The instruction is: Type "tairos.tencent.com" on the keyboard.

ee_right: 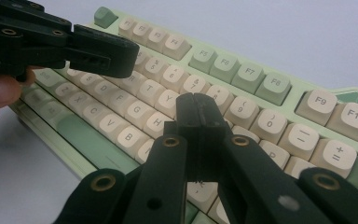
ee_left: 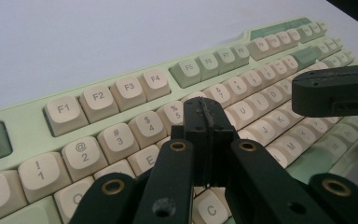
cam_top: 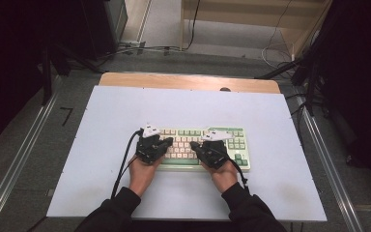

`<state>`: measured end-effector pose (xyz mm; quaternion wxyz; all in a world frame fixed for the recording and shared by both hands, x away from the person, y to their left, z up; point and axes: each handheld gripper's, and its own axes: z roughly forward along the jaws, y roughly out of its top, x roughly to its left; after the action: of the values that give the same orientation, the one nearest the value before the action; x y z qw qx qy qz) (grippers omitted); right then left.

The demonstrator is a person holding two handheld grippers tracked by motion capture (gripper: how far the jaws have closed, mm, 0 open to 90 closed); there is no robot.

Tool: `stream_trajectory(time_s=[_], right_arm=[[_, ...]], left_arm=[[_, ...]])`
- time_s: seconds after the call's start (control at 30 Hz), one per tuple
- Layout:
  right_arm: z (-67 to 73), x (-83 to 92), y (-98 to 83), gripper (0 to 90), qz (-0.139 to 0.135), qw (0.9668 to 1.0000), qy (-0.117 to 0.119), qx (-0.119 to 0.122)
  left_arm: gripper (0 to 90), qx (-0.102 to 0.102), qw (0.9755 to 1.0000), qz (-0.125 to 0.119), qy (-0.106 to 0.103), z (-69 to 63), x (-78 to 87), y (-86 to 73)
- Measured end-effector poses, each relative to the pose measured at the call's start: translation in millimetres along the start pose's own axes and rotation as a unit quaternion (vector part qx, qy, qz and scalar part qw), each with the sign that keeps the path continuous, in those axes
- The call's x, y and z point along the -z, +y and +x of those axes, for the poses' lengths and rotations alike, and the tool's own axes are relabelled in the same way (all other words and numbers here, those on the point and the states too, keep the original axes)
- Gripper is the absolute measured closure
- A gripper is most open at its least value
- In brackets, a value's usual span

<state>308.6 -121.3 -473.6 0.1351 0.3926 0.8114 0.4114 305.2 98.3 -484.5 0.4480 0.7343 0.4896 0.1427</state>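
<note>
The left gripper [ee_left: 204, 122] has its two black jaws pressed together with nothing between them, its tip poised over the keyboard [cam_top: 200, 146] around the R and T keys, just near of the number row. The right gripper [ee_right: 199, 115] is likewise closed and empty, its tip over the keys near H and J. In the high view both sit over the keyboard's near half, the left gripper [cam_top: 153, 145] toward its left end and the right gripper [cam_top: 212, 149] right of centre, with a stretch of keys between them. Whether either tip touches a key cannot be told.

The cream-and-green keyboard lies near the middle of the pale mat [cam_top: 125, 111], slightly toward the near side. The mat rests on a wooden table [cam_top: 188, 79], whose far edge shows beyond it. A black cable [cam_top: 124, 162] trails from the left gripper toward the near edge. Bare mat surrounds the keyboard on the left, right and far sides.
</note>
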Motion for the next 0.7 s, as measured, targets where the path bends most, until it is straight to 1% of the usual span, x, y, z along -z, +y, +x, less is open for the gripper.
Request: stream_trajectory(time_s=[0.67,0.7], right_arm=[[0.0,-0.1,-0.2,87.3,0.001,1.0000,-0.001,-0.001],[0.0,-0.1,-0.2,87.3,0.001,1.0000,-0.001,-0.001]], left_arm=[[90.0,-0.004,1.0000,0.000,-0.004,-3.4,-5.9,3.9],[90.0,-0.007,1.0000,0.001,-0.002,-3.7,-6.2,4.0]])
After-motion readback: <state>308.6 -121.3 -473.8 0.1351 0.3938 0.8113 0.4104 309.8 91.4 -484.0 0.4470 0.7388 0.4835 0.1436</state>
